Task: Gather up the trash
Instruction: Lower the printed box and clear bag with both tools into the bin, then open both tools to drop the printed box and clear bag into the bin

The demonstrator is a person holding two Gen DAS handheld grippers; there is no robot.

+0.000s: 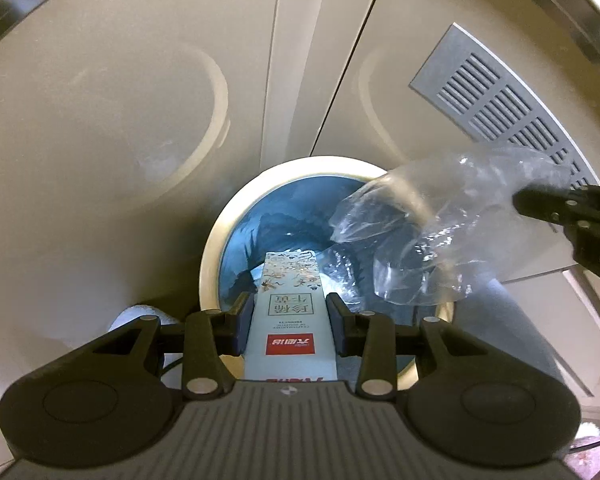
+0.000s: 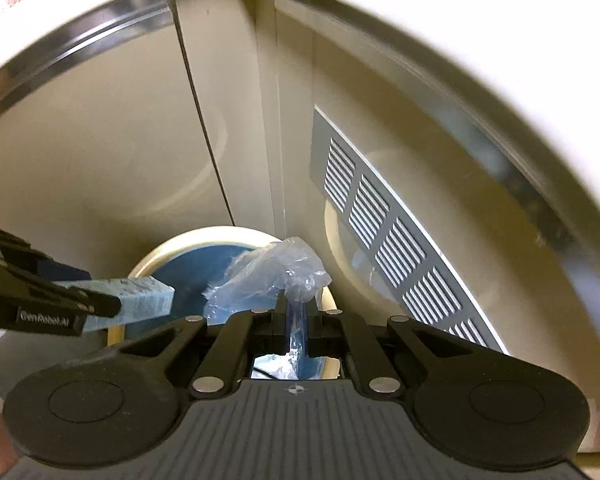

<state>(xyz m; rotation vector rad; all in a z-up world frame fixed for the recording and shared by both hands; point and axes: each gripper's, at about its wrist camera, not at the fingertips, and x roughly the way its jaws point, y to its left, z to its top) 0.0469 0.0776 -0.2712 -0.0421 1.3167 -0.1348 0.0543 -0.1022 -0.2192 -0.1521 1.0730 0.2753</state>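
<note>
Left tongs (image 1: 288, 316) grip a pale printed carton (image 1: 290, 320); right tongs (image 2: 296, 312) pinch a clear plastic bag (image 2: 272, 276), both above a round bin (image 1: 220, 240), seemingly blue-lined.

The floor (image 1: 100, 200) carries everything here: a pale, beige, smooth surface that fills the ground beneath both sets of jaws. A round bin (image 1: 210, 264) with a cream rim and a blue liner stands directly on it, straight below the left jaws and just ahead of the right jaws. Behind the bin, cabinet fronts rise from the floor, and a grey slatted vent (image 2: 380, 232) sits ahead and to the right of the right jaws.
</note>
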